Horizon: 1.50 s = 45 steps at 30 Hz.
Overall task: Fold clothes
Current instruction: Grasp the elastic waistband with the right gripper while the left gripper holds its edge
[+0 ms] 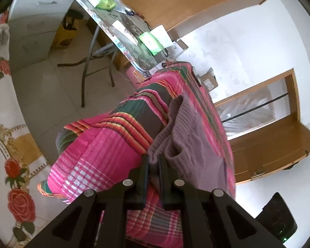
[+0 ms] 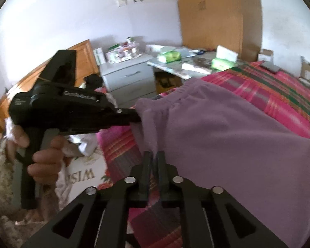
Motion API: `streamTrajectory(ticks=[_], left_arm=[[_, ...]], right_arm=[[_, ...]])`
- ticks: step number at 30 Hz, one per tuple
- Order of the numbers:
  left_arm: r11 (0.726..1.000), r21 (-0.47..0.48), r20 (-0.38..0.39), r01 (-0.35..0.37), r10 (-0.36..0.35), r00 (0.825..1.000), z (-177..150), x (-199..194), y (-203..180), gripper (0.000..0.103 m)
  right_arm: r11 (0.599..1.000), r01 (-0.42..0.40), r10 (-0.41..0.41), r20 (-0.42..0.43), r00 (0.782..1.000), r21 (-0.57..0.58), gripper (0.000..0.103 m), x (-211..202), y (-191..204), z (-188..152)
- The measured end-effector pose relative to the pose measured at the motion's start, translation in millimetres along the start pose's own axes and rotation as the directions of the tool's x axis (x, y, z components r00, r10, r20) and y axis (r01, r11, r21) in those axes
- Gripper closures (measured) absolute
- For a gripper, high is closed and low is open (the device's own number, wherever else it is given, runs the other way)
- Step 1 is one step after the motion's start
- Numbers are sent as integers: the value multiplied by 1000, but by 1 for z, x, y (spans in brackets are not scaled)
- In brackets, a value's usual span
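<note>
Left wrist view, left to right. A floral bedspread (image 1: 12, 165) with red roses fills the left edge of the frame. At upper left stands a pale drawer cabinet (image 1: 37, 24); to its right a folding table (image 1: 122, 41) carries green packets (image 1: 105, 3) and papers. At centre, a pink striped quilt (image 1: 97, 150) covers a raised surface. The mauve knit garment (image 1: 188, 132) lies draped over the quilt, right of centre, its ribbed band bunched toward the lower middle of the frame. The left gripper (image 1: 154, 165) is clenched on a fold of this ribbed edge, the cloth pinched between its two black fingers. A wooden door (image 1: 264, 150) occupies the right side.

Right wrist view, left to right. At lower left a person's hand (image 2: 45, 157), in a patterned sleeve (image 2: 0, 184), grips the handle of the left gripper (image 2: 137, 114), whose tip meets the garment's upper left corner at mid-frame. Behind it, the drawer cabinet (image 2: 128, 76) stands at upper centre, and the table (image 2: 175, 66) extends to its right. The mauve garment (image 2: 227, 134) spreads from centre to the right edge, lifted off the quilt (image 2: 279, 86) along its near side. The right gripper (image 2: 154, 161) at lower centre has its fingers nearly together beneath the garment's lower edge; whether cloth is caught between them cannot be told, as the frame is blurred there.
</note>
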<state>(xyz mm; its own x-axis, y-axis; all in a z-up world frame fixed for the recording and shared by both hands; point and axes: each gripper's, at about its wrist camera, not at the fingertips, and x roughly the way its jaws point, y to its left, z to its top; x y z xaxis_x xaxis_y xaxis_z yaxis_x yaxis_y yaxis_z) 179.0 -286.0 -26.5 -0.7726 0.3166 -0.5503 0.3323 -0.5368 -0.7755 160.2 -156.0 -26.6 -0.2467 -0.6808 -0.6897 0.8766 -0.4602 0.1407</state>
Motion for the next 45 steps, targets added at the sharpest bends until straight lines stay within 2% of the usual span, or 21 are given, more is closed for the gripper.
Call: streamTrajectory(ticks=[1, 3, 5, 8, 9, 12, 14, 15, 20, 25, 30, 36, 40, 43, 45], left_arm=[[1000, -11, -1, 15, -15, 1000, 0, 0, 2, 93], [999, -25, -2, 38, -38, 999, -1, -2, 6, 91], [998, -34, 1, 55, -55, 999, -1, -3, 7, 89], [996, -36, 1, 78, -78, 997, -2, -5, 8, 82], [995, -41, 3, 89, -89, 996, -1, -6, 8, 77], [992, -67, 8, 111, -110, 994, 0, -6, 12, 75], [990, -80, 7, 118, -118, 993, 1, -6, 14, 75], [989, -83, 6, 122, -122, 993, 1, -5, 15, 75], [982, -114, 8, 154, -154, 988, 3, -6, 21, 75], [980, -114, 5, 163, -164, 986, 6, -7, 21, 75], [979, -108, -8, 172, -174, 985, 8, -6, 19, 75], [978, -98, -25, 182, -185, 982, 11, -4, 15, 75], [981, -78, -38, 175, -178, 983, 11, -7, 10, 75], [982, -85, -30, 167, -170, 985, 15, -8, 11, 74], [983, -92, -20, 158, -160, 987, 19, -9, 13, 68]], right_arm=[[1000, -13, 13, -9, 1000, -8, 86, -1, 0, 1], [1000, -30, 30, 16, 999, 5, 85, -8, -2, 4], [999, -38, 37, 37, 999, 23, 80, -11, -4, 9], [998, -34, 31, 54, 998, 51, 78, -8, -5, 18], [998, -31, 28, 55, 998, 55, 78, -5, -5, 21], [998, -46, 43, 51, 998, 49, 76, 4, -2, 26], [999, -30, 29, 42, 999, 28, 65, 11, 1, 28], [1000, -23, 22, 37, 999, 18, 64, 15, 2, 29], [998, -48, 49, 18, 999, -34, 64, 23, 15, 26], [996, -10, 9, -6, 1000, -93, 62, 29, 28, 21], [991, 85, -85, 9, 996, -106, 62, 35, 33, 24], [983, 141, -141, 3, 990, -115, 62, 46, 39, 29], [965, 208, -211, -1, 978, -159, 62, 56, 47, 29], [952, 255, -257, 13, 966, -168, 74, 59, 48, 27], [950, 262, -262, 26, 965, -172, 78, 58, 47, 26]])
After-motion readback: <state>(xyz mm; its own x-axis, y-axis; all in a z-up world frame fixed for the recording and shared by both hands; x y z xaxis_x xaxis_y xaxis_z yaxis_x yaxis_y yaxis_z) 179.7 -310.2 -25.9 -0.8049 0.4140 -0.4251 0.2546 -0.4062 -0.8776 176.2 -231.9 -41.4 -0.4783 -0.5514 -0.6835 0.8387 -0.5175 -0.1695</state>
